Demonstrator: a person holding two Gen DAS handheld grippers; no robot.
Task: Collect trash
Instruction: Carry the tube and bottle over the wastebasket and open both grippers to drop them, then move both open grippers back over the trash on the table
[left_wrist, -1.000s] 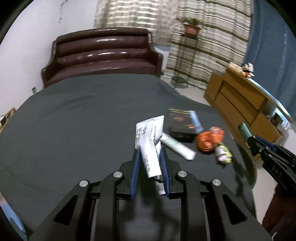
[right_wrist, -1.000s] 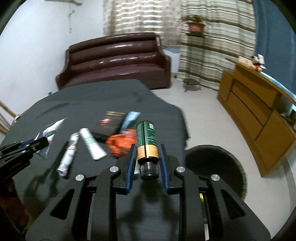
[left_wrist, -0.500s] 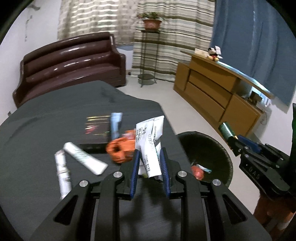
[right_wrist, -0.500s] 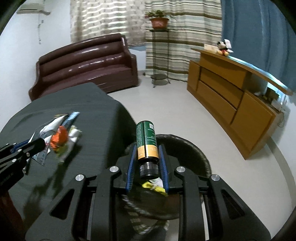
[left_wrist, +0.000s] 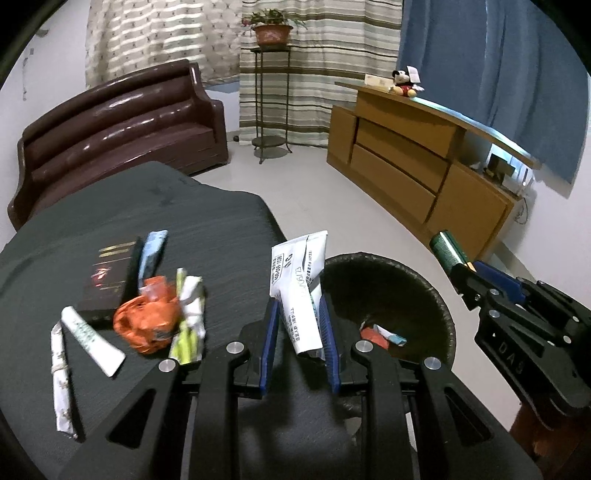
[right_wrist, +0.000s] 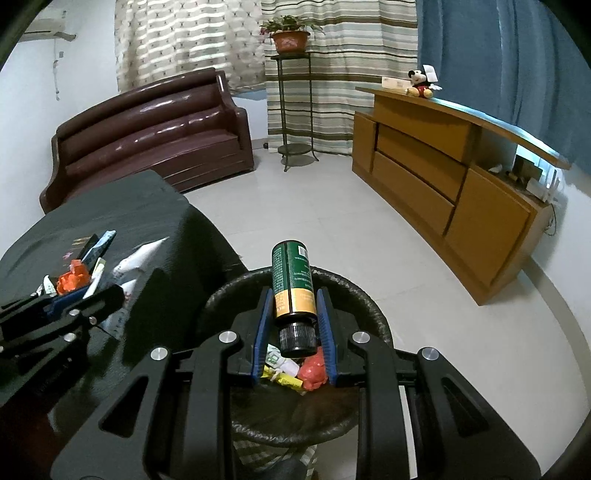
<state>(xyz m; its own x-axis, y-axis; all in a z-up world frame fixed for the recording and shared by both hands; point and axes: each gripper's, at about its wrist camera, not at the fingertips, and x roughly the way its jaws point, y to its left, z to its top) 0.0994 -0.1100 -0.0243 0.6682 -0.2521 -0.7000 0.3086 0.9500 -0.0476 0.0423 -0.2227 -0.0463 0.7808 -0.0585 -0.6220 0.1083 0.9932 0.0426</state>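
Right gripper (right_wrist: 293, 314) pinches the green bottle (right_wrist: 293, 282) above the bin (right_wrist: 221, 295); left gripper (left_wrist: 298, 325) pinches a white tube (left_wrist: 301, 291) at the table's (left_wrist: 110, 206) edge. Advice: centre each over the bin's mouth before releasing.

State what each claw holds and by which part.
Left claw pinches the white tube near its lower end. Right claw clamps the green bottle at its cap-end shoulder.

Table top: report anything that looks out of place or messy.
Litter lies scattered on the dark table: a crumpled orange wrapper, a white tube, a rolled paper stick and a black box. Nothing looks spilled or broken.
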